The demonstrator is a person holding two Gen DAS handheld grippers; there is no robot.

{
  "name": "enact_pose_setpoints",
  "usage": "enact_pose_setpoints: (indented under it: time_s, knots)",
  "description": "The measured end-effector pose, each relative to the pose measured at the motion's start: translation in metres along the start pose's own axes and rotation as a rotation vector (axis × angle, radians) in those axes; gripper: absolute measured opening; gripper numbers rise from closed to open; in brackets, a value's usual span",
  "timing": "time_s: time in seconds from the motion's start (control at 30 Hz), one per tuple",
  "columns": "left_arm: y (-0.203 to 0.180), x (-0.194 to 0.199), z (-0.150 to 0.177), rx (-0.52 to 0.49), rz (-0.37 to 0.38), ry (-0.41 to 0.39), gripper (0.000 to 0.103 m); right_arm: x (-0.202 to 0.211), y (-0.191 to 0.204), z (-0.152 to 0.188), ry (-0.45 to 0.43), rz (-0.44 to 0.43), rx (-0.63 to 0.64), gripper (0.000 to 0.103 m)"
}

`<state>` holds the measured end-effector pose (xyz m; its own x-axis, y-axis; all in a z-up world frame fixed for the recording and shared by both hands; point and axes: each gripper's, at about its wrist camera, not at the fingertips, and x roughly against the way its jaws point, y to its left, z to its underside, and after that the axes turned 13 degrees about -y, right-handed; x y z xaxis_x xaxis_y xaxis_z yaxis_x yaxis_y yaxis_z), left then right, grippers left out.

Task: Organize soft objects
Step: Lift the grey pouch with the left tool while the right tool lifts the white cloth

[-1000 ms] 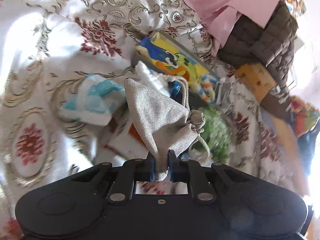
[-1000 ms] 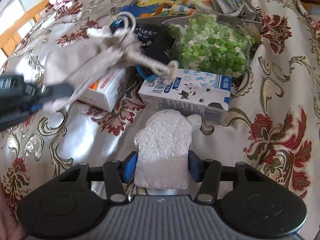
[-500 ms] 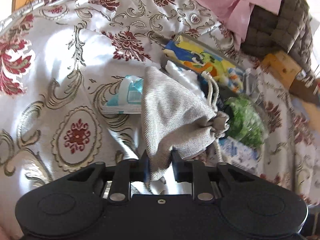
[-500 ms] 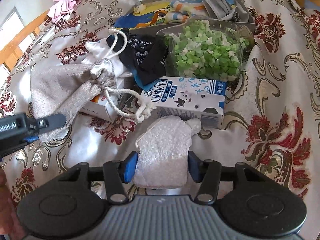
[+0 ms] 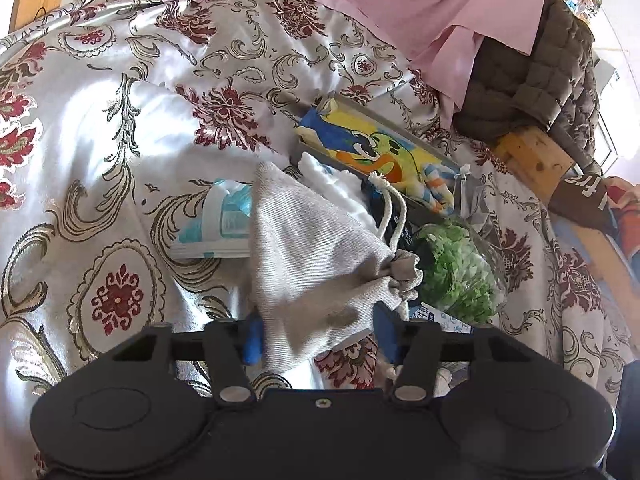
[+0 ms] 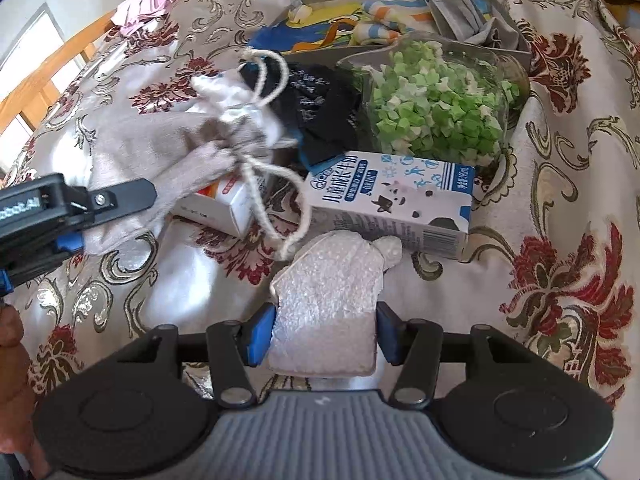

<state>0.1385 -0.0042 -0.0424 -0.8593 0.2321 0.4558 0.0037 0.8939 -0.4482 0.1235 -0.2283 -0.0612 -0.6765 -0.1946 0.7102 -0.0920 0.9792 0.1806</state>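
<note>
A grey drawstring pouch (image 5: 316,256) lies between the spread fingers of my left gripper (image 5: 320,338), which is open; the pouch looks blurred and loose. In the right wrist view the pouch (image 6: 160,160) hangs off the left gripper's finger (image 6: 120,198) with its cord (image 6: 276,200) dangling over a small white box (image 6: 224,204). My right gripper (image 6: 324,332) has its jaws wide around a white bubble-wrap pad (image 6: 328,300), its pads at the pad's sides. A grey tray (image 6: 492,20) holds a cartoon cloth (image 6: 332,28).
A milk carton (image 6: 392,204), a clear bag of green paper stars (image 6: 436,108) and a black sock (image 6: 320,108) lie on the floral bedspread (image 6: 560,200). A tissue pack (image 5: 216,224), pink cloth (image 5: 440,4) and a brown quilted jacket (image 5: 532,80) are in the left wrist view.
My left gripper's jaws have spread from pinching the pouch to wide apart, and the pouch has slumped. The left gripper drew back and lower. The right gripper kept still.
</note>
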Motion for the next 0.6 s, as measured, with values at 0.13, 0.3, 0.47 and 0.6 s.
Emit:
enact_pose_setpoints:
  time_s: [0.13,0.3,0.47,0.6]
  knots:
    - [0.003,-0.002,0.000,0.011,0.008,0.017,0.026,0.001,0.002,-0.001,-0.006,-0.007,0.011,0.057]
    - [-0.001,-0.001,0.001,-0.024,0.021,0.015,0.014,0.008,0.003,-0.002,-0.043,-0.016,0.024,0.057]
    - [-0.008,0.005,0.001,-0.095,0.028,-0.022,0.011,0.013,0.004,-0.004,-0.078,-0.028,0.021,0.057]
    - [-0.018,0.014,0.002,-0.184,0.028,-0.086,0.011,0.020,0.004,-0.007,-0.116,-0.035,0.027,0.040]
